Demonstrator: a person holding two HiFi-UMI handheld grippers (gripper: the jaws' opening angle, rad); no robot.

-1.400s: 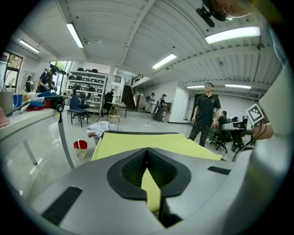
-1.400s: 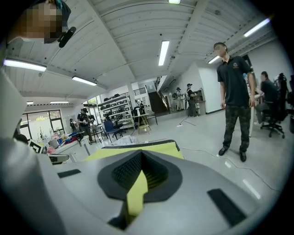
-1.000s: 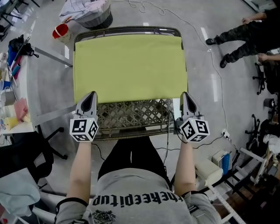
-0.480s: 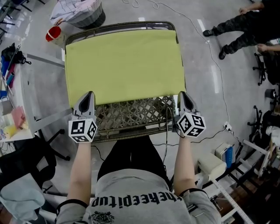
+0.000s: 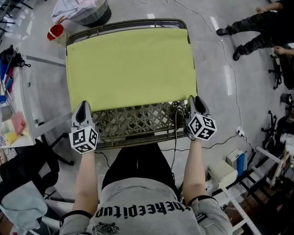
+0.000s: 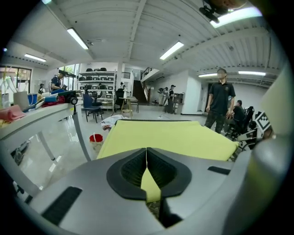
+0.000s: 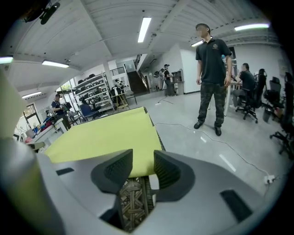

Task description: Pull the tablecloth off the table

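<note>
Nearest the camera, two forearms reach forward to the near edge of the table (image 5: 138,123), each carrying a tool.

**Left tool** (image 5: 83,105): clenched on the near left corner of the tablecloth (image 5: 131,66). In the left gripper view, a sliver of yellow-green cloth stands pinched between its closed pads.

**Right tool** (image 5: 197,99): at the near right corner. Its jaws have just been opening and now stand apart, released. In the right gripper view, the corner of the cloth lies in the gap between the pads, and neither pad presses on it.

**Table:** a near strip of its woven lattice top is bare between the two tools.

**Tablecloth:** lies flat over the middle and far part of the table, its far edge close to the far rim.

**Floor beyond:**
- A red bucket (image 5: 54,31) and a basket of laundry (image 5: 82,11) stand past the far left corner.
- A white cable (image 5: 220,50) runs along the right side.
- A bystander's legs (image 5: 255,34) show at the upper right.
</note>
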